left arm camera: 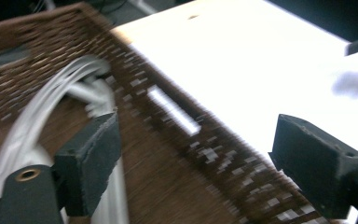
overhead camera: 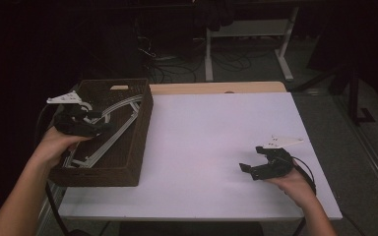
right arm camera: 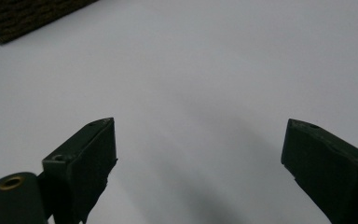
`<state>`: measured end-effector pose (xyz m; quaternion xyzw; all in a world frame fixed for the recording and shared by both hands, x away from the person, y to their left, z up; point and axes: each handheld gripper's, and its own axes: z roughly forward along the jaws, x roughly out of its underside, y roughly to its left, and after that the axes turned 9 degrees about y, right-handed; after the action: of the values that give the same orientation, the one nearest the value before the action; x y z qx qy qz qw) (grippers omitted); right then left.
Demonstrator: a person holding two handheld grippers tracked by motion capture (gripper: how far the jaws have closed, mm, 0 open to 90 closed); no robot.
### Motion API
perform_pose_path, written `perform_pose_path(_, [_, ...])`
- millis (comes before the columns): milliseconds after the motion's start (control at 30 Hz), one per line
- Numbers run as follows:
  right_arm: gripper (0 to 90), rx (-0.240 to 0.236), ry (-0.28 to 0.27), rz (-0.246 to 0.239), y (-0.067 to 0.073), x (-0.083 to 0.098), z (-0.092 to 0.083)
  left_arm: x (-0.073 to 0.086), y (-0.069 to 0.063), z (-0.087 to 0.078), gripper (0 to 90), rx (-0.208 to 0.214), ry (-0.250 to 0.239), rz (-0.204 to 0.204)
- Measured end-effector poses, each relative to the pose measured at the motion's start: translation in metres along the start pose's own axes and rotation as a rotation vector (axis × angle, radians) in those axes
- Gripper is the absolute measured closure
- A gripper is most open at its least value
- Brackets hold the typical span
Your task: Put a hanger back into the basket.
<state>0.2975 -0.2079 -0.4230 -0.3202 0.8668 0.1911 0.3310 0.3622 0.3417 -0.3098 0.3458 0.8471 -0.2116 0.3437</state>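
white curved rails (overhead camera: 109,129) seemingly lie in basket (overhead camera: 139,142) — both grippers empty, jaws apart.

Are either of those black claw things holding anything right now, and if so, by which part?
No. The left gripper hangs over the brown basket and its white hangers with jaws apart and empty. The right gripper is open over the white table.

My right gripper (right arm camera: 198,172) has its jaws wide apart over the white table (right arm camera: 214,70); a brown basket (right arm camera: 23,16) sits far ahead, left.
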Motion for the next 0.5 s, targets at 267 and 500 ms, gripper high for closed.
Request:
perform_pose_path(267, [3.9, -0.019, -0.012, -0.028, 0.006, -0.018, -0.009, 0.001, -0.040, 0.019, 5.6, 0.053, -0.033, 0.068])
perform_pose_path(500, [0.7, -0.023, -0.027, -0.060, 0.009, -0.031, -0.018, 0.009, -0.058, 0.033, 0.0, 0.103, -0.065, 0.095])
